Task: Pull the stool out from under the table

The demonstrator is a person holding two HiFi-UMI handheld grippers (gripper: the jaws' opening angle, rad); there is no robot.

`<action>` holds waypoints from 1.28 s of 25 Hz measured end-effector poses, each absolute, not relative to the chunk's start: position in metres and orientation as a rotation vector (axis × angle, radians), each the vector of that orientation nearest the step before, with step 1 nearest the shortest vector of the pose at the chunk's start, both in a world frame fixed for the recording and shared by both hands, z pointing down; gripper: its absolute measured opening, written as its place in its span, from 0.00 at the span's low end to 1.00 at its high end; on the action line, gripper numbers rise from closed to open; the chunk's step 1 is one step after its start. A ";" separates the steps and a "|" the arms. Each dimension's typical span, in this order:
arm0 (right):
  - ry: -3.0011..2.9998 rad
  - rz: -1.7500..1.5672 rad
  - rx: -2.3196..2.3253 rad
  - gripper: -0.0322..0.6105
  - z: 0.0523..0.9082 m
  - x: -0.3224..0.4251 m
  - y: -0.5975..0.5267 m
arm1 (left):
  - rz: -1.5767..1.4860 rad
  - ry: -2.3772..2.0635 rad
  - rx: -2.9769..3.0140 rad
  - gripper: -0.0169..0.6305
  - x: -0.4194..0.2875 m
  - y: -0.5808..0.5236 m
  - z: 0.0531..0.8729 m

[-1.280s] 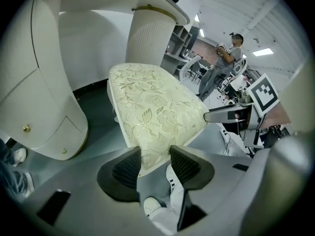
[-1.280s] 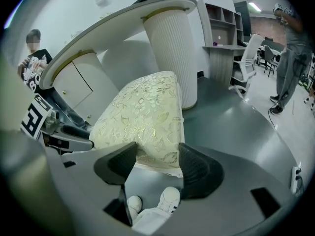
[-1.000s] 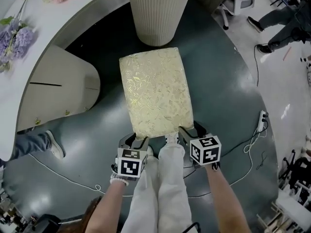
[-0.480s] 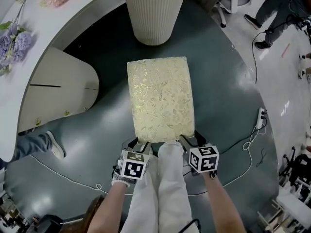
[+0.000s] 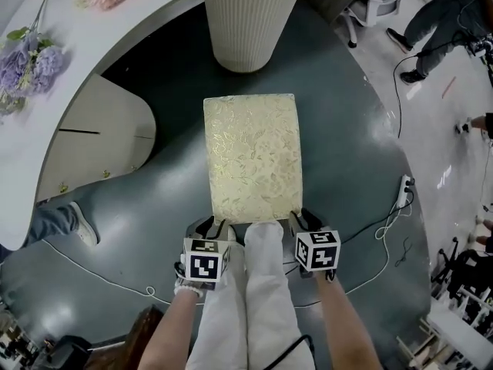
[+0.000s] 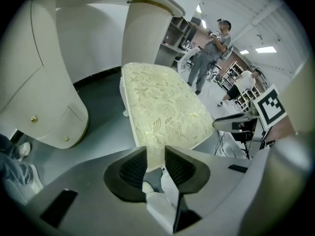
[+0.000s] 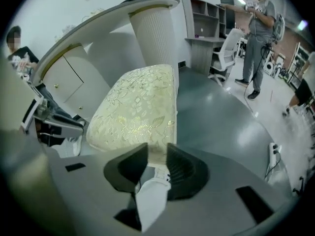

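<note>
The stool (image 5: 253,156) has a pale gold, flower-patterned rectangular seat and stands on the dark floor, out from the white table (image 5: 115,21) and a little short of its ribbed column (image 5: 246,21). My left gripper (image 5: 214,226) is at the seat's near left corner and my right gripper (image 5: 302,218) at its near right corner. In the left gripper view the seat (image 6: 165,107) runs into the left gripper (image 6: 155,161), whose jaws are closing on its edge. The right gripper (image 7: 156,159) likewise closes on the cushion edge (image 7: 140,109).
A cream cabinet (image 5: 92,137) stands under the table at left. Someone's shoe (image 5: 81,226) is by it. A power strip (image 5: 402,191) and white cables lie on the floor at right. The holder's light trousers (image 5: 254,284) hang between the grippers. People stand at far right.
The stool has slid toward me, away from the column, with both grippers at its near edge. The gap between column and seat has grown.
</note>
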State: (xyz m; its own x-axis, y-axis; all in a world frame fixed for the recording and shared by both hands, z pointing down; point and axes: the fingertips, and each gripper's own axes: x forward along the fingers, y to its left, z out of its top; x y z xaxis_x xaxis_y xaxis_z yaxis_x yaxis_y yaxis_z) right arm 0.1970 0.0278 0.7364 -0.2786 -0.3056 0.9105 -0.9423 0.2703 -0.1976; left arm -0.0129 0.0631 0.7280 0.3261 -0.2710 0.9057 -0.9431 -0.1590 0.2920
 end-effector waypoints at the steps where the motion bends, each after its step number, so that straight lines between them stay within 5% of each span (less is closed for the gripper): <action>1: -1.753 0.997 1.155 0.18 0.729 0.198 0.027 | 0.885 -1.141 1.654 0.18 -0.017 0.060 0.719; 5: -1.808 1.007 1.166 0.13 0.687 0.189 0.020 | 0.868 -1.186 1.734 0.06 -0.030 0.044 0.674; 32: -2.384 0.542 1.210 0.12 0.299 0.125 -0.076 | 0.524 -1.456 2.382 0.05 -0.033 -0.072 0.250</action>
State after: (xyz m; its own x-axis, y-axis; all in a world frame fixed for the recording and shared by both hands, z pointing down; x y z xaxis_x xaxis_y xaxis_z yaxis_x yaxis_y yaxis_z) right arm 0.1254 -0.0765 0.2988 -0.5386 -0.6628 0.5202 -0.8225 0.5474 -0.1543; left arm -0.0329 -0.0724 0.2499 0.4199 -0.7855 0.4546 -0.8950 -0.4416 0.0635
